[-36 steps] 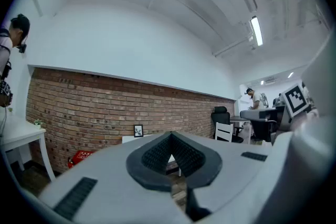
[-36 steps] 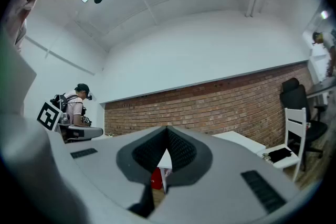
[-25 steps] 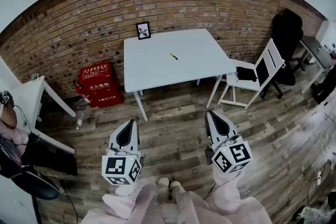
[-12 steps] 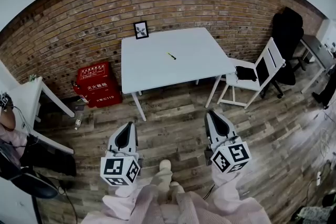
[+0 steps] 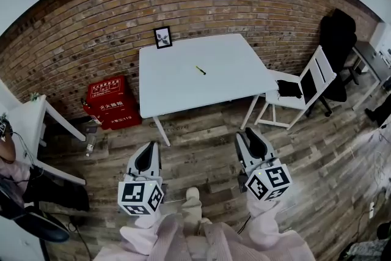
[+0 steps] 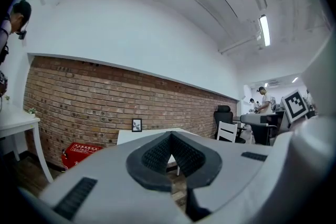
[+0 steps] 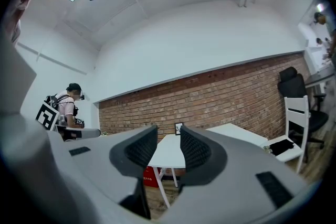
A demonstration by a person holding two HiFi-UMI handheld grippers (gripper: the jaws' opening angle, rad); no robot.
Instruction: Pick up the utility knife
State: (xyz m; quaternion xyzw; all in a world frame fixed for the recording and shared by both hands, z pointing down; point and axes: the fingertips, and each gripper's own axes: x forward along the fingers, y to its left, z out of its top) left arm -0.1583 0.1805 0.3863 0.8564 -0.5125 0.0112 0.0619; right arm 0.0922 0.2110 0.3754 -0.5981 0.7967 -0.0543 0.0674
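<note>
The utility knife (image 5: 201, 70), a small yellow-green and dark sliver, lies near the middle of the white table (image 5: 177, 85) that stands against the brick wall. Both grippers hang over the wooden floor, well short of the table and pointing towards it. My left gripper (image 5: 148, 148) is shut, its ribbed pads meeting at the tip (image 6: 170, 136), with nothing held. My right gripper (image 5: 250, 135) is open: its jaws have just been opening, and a clear gap (image 7: 168, 136) with nothing in it shows between the pads.
A small framed picture (image 5: 162, 37) stands at the table's back left corner. A red box (image 5: 110, 99) sits on the floor left of the table, a white folding chair (image 5: 305, 85) to its right, and a black office chair (image 5: 337, 40) beyond. Another white table (image 5: 38, 112) is at far left.
One foot has stepped forward and both grippers have moved a little towards the table. The right gripper's jaws have spread apart; the left stays shut.
</note>
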